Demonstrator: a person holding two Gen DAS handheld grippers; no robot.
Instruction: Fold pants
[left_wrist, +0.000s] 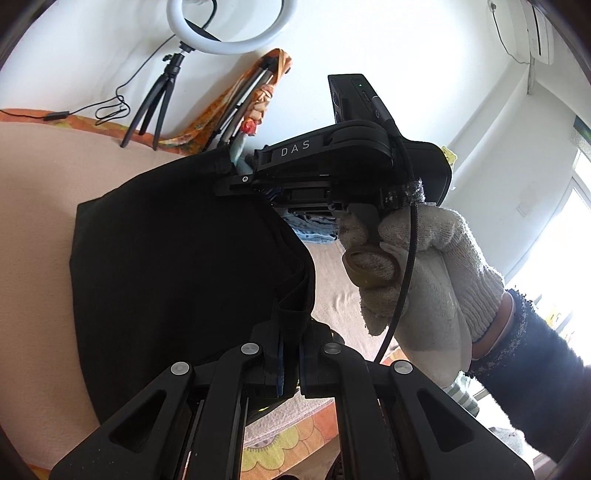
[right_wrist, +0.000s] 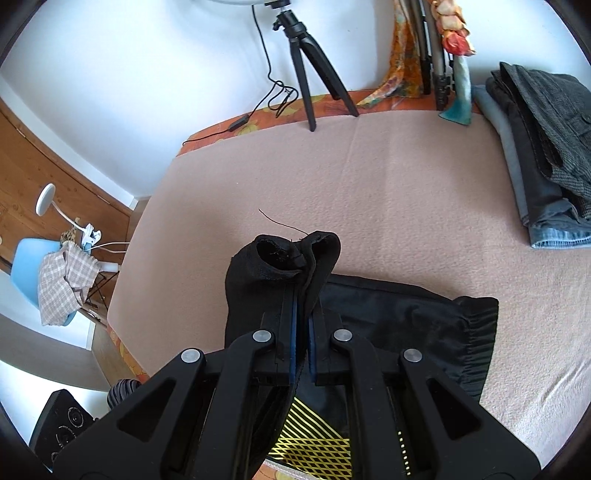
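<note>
Meanwhile, both grippers are clenched on a pair of black pants (left_wrist: 177, 266) lifted above a bed covered with a pink blanket (right_wrist: 388, 184). Seen from the left wrist, the left gripper (left_wrist: 290, 363) pinches a folded edge of the dark fabric between its blue-padded fingers (left_wrist: 279, 369), while the cloth hangs as a broad sheet to the left. Across from it, the right gripper (left_wrist: 236, 177), marked "DAS", bites the far edge of the same garment, steered by a hand in a white knit glove (left_wrist: 424, 266). From the right wrist, the right gripper's fingers (right_wrist: 293, 332) hold a bunched hem that curls up just past their tips, and the rest of the pants lies on the blanket below, elastic waistband (right_wrist: 476, 343) to the right. A stack of folded trousers (right_wrist: 539, 155) sits at the bed's far right corner, well apart; a black tripod (right_wrist: 314, 62) stands by the wall.
</note>
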